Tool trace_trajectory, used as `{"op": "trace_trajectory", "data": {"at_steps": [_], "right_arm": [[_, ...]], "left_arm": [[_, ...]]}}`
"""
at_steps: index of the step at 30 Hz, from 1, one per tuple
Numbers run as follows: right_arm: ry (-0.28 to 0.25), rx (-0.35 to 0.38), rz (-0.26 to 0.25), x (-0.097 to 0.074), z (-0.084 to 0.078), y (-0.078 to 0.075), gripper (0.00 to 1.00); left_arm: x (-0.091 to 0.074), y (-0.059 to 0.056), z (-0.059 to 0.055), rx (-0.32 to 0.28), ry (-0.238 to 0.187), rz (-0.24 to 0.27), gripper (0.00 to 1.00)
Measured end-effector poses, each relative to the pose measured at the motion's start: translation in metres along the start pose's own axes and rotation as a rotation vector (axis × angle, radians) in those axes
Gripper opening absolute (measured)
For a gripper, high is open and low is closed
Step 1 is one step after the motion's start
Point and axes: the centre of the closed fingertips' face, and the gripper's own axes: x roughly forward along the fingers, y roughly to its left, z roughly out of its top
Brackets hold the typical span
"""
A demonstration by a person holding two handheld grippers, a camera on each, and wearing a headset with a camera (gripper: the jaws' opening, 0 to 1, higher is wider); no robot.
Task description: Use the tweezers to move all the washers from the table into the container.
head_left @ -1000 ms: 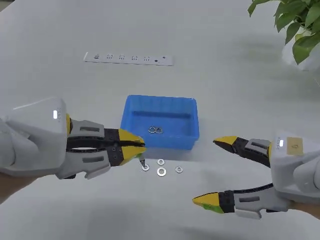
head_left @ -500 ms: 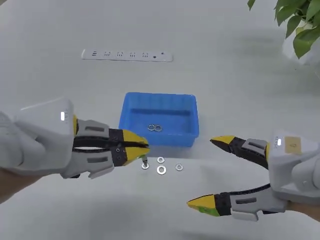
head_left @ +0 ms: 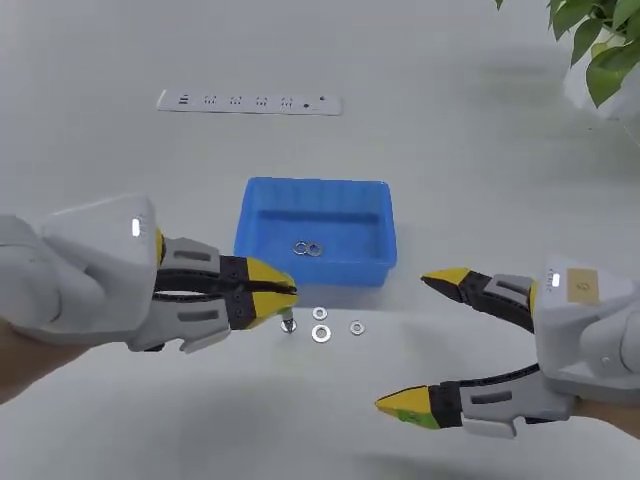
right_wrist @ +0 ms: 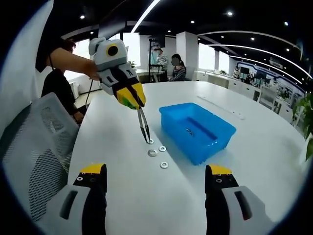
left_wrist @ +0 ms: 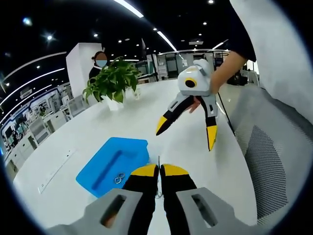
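Note:
My left gripper (head_left: 290, 292) is shut on a pair of thin metal tweezers (head_left: 287, 318), whose tips point down at the leftmost washer (head_left: 289, 327) on the white table. Three more washers (head_left: 321, 334) lie just right of it, in front of the blue container (head_left: 262, 215). Two washers (head_left: 307, 248) lie inside the container. In the right gripper view the left gripper (right_wrist: 131, 100) holds the tweezers (right_wrist: 143, 125) with their tips at a washer (right_wrist: 150, 141); whether they grip it is unclear. My right gripper (head_left: 403, 341) stands open to the right, holding nothing.
A white power strip (head_left: 248, 102) lies at the far side of the table. Plant leaves (head_left: 590, 40) hang in at the top right. A mesh chair (right_wrist: 34, 147) stands by the table edge, and people are in the room behind.
The tweezer tips have moved a little right and down onto the leftmost washer. The head camera has shifted slightly. My right gripper has stayed open in about the same place.

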Motion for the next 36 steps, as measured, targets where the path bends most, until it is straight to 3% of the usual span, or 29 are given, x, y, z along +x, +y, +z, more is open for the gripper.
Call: {"op": "trace_trajectory", "data": {"at_steps": [8, 12, 24, 36], "right_arm": [[0.004, -0.001, 0.015, 0.006, 0.001, 0.002, 0.82], [-0.005, -0.015, 0.033, 0.015, 0.009, 0.003, 0.8], [-0.057, -0.1, 0.187, 0.06, 0.054, 0.025, 0.69], [0.011, -0.124, 0.287, 0.09, 0.048, 0.034, 0.44]], "left_arm": [[0.001, 0.002, 0.001, -0.073, -0.019, -0.02, 0.06], [-0.001, 0.004, 0.001, -0.053, 0.009, -0.023, 0.06], [0.001, 0.004, 0.001, -0.057, 0.037, -0.051, 0.06], [0.0, 0.004, 0.0, -0.087, 0.035, -0.057, 0.06]]}}
